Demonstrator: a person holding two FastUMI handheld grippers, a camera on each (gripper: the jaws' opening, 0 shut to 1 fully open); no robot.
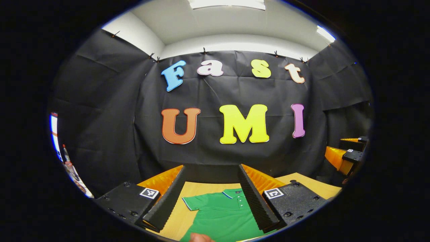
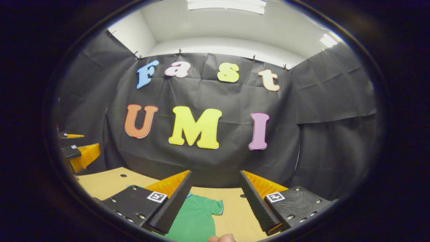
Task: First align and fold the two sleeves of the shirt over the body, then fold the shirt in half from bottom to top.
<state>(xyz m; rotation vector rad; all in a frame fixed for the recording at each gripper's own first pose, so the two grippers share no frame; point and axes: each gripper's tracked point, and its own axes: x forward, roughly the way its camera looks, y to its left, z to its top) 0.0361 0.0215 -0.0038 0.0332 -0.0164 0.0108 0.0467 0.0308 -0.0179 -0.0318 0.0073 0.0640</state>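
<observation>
A green polo shirt (image 1: 221,215) lies flat on the wooden table (image 1: 312,186), collar toward the far wall and one short sleeve (image 1: 191,203) spread out. My left gripper (image 1: 212,168) hangs open above the shirt's collar and chest, with nothing between its fingers. My right gripper (image 2: 215,172) is open too, over the shirt's other sleeve (image 2: 210,206) and bare table (image 2: 235,215). Each gripper also appears in the other's view: the right gripper (image 1: 351,153) at the right edge, the left gripper (image 2: 79,154) at the left edge. Neither touches the cloth.
A fingertip (image 1: 200,238) pokes in at the bottom of the left gripper view, and another fingertip (image 2: 221,238) in the right gripper view. The table has small holes (image 2: 123,175). A black cloth wall (image 1: 235,151) closes off the table's far side.
</observation>
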